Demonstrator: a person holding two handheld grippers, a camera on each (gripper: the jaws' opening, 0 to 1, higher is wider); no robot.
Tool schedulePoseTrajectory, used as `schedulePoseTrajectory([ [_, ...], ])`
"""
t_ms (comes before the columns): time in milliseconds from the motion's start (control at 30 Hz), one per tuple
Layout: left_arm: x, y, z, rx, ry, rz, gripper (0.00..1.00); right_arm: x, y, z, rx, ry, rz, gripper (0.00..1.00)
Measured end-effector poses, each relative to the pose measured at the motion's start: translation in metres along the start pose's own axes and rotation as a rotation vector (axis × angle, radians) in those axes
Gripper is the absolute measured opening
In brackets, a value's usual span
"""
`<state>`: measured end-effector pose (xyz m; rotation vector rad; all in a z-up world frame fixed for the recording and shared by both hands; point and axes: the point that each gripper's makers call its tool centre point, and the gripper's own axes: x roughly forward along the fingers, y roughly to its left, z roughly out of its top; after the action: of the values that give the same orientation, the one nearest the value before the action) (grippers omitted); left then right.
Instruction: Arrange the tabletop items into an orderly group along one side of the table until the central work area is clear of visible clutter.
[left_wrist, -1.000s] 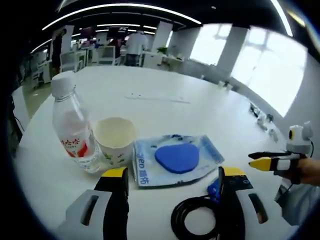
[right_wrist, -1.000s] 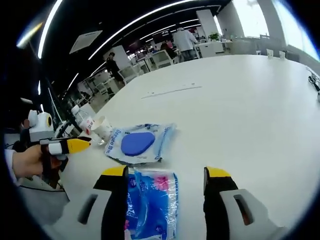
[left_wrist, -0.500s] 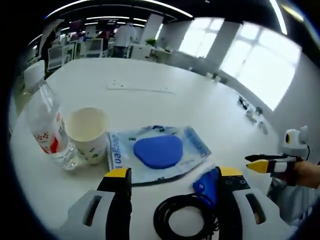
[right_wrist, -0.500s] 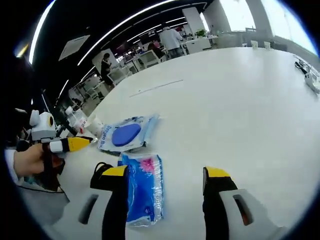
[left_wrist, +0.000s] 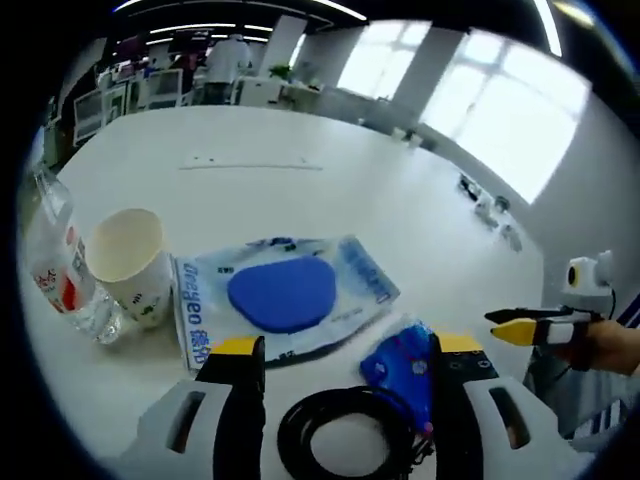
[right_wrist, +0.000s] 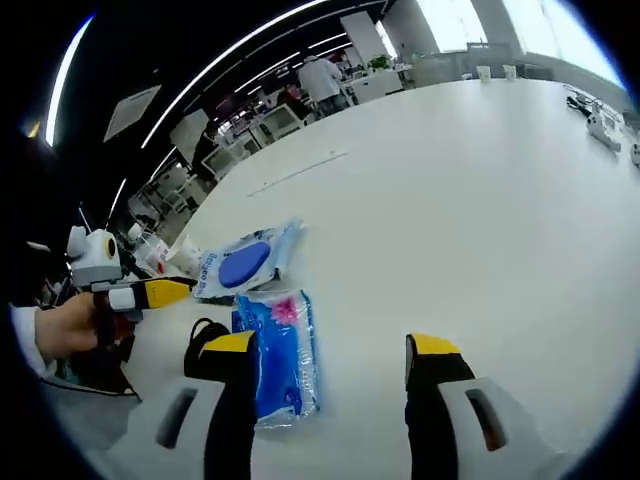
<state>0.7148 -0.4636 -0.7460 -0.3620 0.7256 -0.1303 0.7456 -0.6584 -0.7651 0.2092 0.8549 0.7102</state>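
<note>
On the white bench (left_wrist: 300, 140), the blue-pad pouch (left_wrist: 283, 297) is the landmark. Left of it stands a paper cup (left_wrist: 128, 266), then a water bottle (left_wrist: 58, 272). Nearer the camera lie a black cable coil (left_wrist: 345, 433) and a blue packet (right_wrist: 277, 352) (touching the pouch edge). The left gripper (left_wrist: 340, 358) is spread above the coil; the right gripper (right_wrist: 330, 350) is spread too, holding nothing.

clear pouch (left_wrist: 285, 298) | blue print, not readable | bottle label (left_wrist: 58, 285) | unreadable
</note>
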Motion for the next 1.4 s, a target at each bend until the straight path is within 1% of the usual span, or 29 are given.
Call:
schedulePoseTrajectory([
  [100,0.006,0.004,-0.002,0.011,0.015,-0.003,0.62,-0.003,0.001,-0.003,0.035,-0.005,0.001,0.56],
  [167,0.009,0.003,-0.004,0.025,0.024,-0.013,0.61,-0.005,0.001,-0.005,0.049,-0.006,0.001,0.56],
  [433,0.018,-0.008,-0.007,0.076,0.036,-0.062,0.57,-0.013,0.007,-0.022,0.087,0.013,0.012,0.53],
  [500,0.021,-0.010,-0.008,0.081,0.044,-0.073,0.55,-0.013,0.009,-0.027,0.097,0.027,0.017,0.53],
  [567,0.023,-0.013,-0.011,0.071,0.061,-0.094,0.51,-0.013,0.010,-0.036,0.110,0.055,0.022,0.54],
  [633,0.025,-0.017,-0.013,0.086,0.069,-0.108,0.48,-0.014,0.011,-0.042,0.114,0.069,0.025,0.54],
  [767,0.029,-0.019,-0.017,0.113,0.084,-0.117,0.47,-0.019,0.021,-0.051,0.139,0.098,0.043,0.52],
  [867,0.033,-0.017,-0.018,0.129,0.089,-0.114,0.46,-0.018,0.028,-0.061,0.140,0.151,0.071,0.49],
  [967,0.034,-0.017,-0.016,0.143,0.084,-0.108,0.46,-0.018,0.035,-0.065,0.142,0.176,0.093,0.48],
  [1033,0.036,-0.017,-0.015,0.155,0.079,-0.105,0.45,-0.018,0.044,-0.068,0.117,0.195,0.115,0.48],
  [1100,0.038,-0.018,-0.017,0.153,0.087,-0.114,0.45,-0.017,0.052,-0.070,0.105,0.204,0.131,0.48],
  [1200,0.041,-0.019,-0.020,0.163,0.098,-0.120,0.45,-0.015,0.059,-0.073,0.103,0.215,0.151,0.47],
  [1400,0.044,-0.022,-0.025,0.200,0.110,-0.120,0.42,-0.012,0.067,-0.081,0.119,0.249,0.163,0.45],
])
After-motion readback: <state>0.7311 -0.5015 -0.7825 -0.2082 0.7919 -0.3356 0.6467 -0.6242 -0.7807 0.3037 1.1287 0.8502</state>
